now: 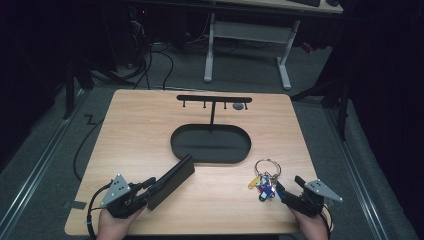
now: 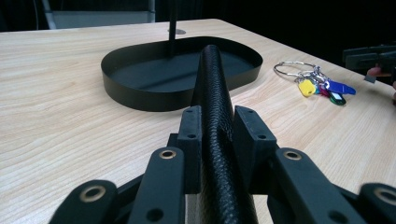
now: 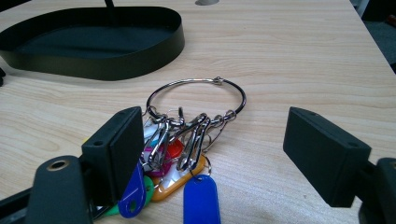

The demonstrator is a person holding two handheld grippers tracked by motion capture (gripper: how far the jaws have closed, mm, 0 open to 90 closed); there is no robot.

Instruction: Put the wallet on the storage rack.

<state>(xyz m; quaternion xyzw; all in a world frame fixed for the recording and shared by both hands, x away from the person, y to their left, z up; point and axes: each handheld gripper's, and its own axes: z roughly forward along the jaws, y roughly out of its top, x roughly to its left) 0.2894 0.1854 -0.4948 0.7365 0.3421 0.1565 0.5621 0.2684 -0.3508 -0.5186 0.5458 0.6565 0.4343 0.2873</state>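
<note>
My left gripper (image 1: 149, 187) at the table's near left is shut on a long black textured case (image 1: 172, 180), which stands on its long edge and points toward the tray. In the left gripper view the case (image 2: 215, 93) runs up between both pads of the left gripper (image 2: 217, 126). At the near right lies a bunch of coloured key tags (image 1: 263, 185) on a large metal ring (image 1: 267, 167). My right gripper (image 1: 288, 183) stands open around the tags (image 3: 180, 154), its left jaw over them and its right jaw well clear, in the right gripper view (image 3: 222, 144).
A black oval tray (image 1: 210, 160) sits mid-table, with a thin post rising to a black hook bar (image 1: 214, 98). Bare wooden tabletop (image 1: 140, 130) surrounds it. The tray's wall (image 2: 140, 95) is just beyond the case's far end. A desk frame and cables stand on the floor behind.
</note>
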